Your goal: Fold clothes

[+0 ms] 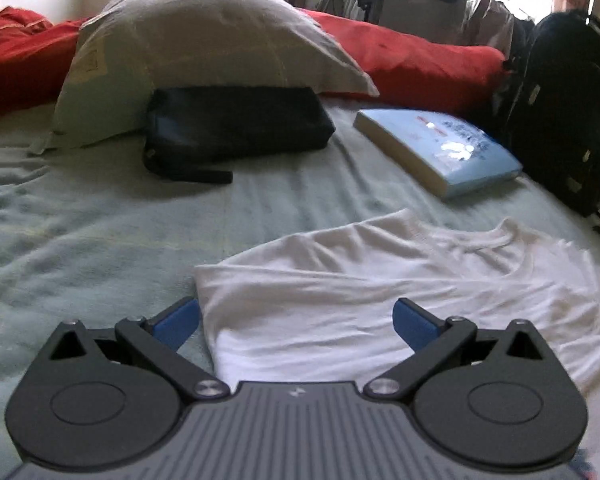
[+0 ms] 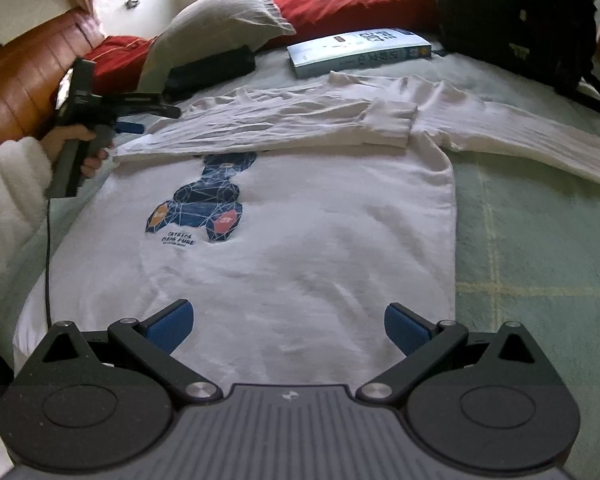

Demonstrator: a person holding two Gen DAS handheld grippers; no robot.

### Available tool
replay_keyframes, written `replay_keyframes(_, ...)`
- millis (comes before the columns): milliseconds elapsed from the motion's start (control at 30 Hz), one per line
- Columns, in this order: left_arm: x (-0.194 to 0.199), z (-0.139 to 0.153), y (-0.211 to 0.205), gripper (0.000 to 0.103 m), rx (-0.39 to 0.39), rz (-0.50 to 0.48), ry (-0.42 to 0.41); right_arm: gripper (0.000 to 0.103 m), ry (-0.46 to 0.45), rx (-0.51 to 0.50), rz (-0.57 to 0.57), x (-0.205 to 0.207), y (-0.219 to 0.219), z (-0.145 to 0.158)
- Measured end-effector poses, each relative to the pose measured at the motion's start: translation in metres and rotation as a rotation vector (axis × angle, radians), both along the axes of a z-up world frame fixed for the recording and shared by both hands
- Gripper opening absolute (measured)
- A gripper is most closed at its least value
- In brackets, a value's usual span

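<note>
A white long-sleeved sweatshirt (image 2: 308, 240) with a blue geometric print (image 2: 204, 204) lies flat on the green bed. One sleeve (image 2: 300, 120) is folded across the chest, its cuff near the middle. The other sleeve (image 2: 540, 144) stretches out to the right. My right gripper (image 2: 288, 324) hovers open over the hem, nothing between its blue pads. In the left wrist view my left gripper (image 1: 296, 324) is open just above the shirt's folded edge (image 1: 340, 304). The right wrist view shows the left gripper (image 2: 152, 118) held by a hand at the shirt's left shoulder.
A grey pillow (image 1: 204, 52), a black pouch (image 1: 236, 124) and a light blue book (image 1: 440, 148) lie at the head of the bed. A black backpack (image 1: 564, 112) stands on the right. Red bedding (image 1: 412, 60) runs along the back. A wooden headboard (image 2: 24, 80) stands at left.
</note>
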State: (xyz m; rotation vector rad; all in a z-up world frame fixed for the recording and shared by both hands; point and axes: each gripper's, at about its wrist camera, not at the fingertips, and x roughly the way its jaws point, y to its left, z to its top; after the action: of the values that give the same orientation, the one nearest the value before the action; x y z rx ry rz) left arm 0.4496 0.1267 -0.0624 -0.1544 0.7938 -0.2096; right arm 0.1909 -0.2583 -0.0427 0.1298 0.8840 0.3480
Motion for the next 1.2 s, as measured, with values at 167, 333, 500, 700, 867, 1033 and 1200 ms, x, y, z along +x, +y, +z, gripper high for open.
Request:
replay_keyframes(167,-0.033,0.004,-0.005,0.102,-0.127,-0.104,0.018,0.103,-0.010,0.010,0.007,-0.008,0.001,0.002)
replay_keyframes(333,-0.054,-0.019,-0.009,0.102,-0.079,-0.102,0.052,0.103,-0.024,0.012,-0.006,-0.019,-0.003,0.009)
replay_keyframes(500,-0.070,0.023,-0.027,0.102,-0.001,-0.111,0.016,0.103,-0.050,0.023,-0.020,-0.035,-0.010,0.019)
replay_keyframes(700,-0.113,0.072,-0.057,0.102,0.158,-0.188,0.010,0.103,-0.044,0.034,-0.026,-0.046,-0.013,0.018)
replay_keyframes(867,-0.165,0.080,-0.090,0.102,0.327,-0.274,-0.005,0.103,-0.031,0.041,-0.016,-0.048,-0.009,0.012)
replay_keyframes(1033,-0.208,0.052,-0.119,0.102,0.349,-0.331,-0.099,0.103,-0.039,0.028,0.027,-0.040,0.005,0.003)
replay_keyframes(1200,-0.230,0.011,-0.134,0.102,0.354,-0.337,-0.141,0.103,-0.075,-0.062,0.068,-0.031,0.023,-0.008)
